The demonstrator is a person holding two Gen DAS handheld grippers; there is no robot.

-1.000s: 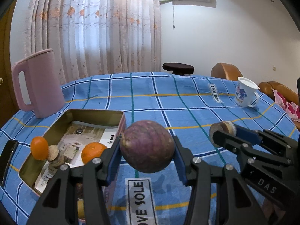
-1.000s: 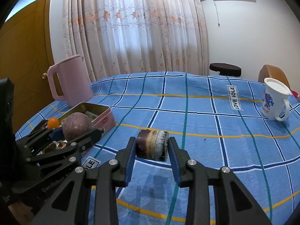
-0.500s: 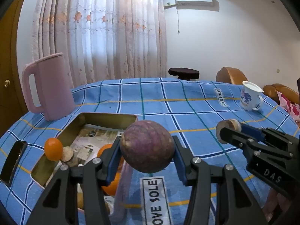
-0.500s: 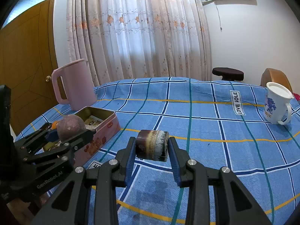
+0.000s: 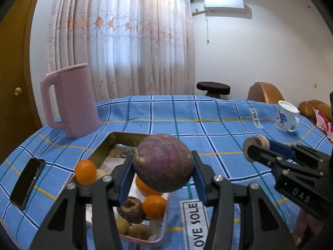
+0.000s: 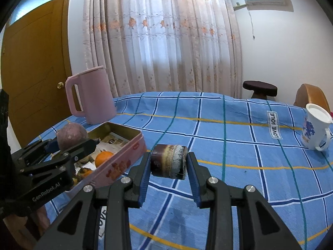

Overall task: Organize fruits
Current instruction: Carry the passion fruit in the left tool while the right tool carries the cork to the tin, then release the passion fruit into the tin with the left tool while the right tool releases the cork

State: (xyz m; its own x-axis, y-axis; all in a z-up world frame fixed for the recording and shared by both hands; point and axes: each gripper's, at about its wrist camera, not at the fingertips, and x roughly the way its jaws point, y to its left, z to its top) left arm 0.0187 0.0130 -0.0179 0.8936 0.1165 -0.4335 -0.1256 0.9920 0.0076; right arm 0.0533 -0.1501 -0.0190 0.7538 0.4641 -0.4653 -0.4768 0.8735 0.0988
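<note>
My left gripper (image 5: 163, 176) is shut on a round purple fruit (image 5: 163, 162) and holds it above the near right part of the pink tin box (image 5: 108, 143). The box holds oranges (image 5: 85, 171), a dark brown fruit (image 5: 130, 209) and small brown fruits (image 5: 139, 230). My right gripper (image 6: 169, 167) is shut on a dark brown stubby fruit piece (image 6: 169, 161), held above the cloth to the right of the tin (image 6: 133, 143). The left gripper with the purple fruit (image 6: 71, 135) shows in the right wrist view. The right gripper (image 5: 257, 146) shows in the left wrist view.
A pink jug (image 5: 72, 100) stands behind the tin. A black phone (image 5: 27, 182) lies at the table's left edge. A white flowered mug (image 6: 316, 131) stands at the far right. The table wears a blue checked cloth (image 6: 229, 137). A stool (image 6: 260, 88) and chairs stand beyond.
My left gripper has carried the purple fruit up and leftward over the tin, so more of the tin's fruit shows beneath. The right gripper has risen slightly with its piece.
</note>
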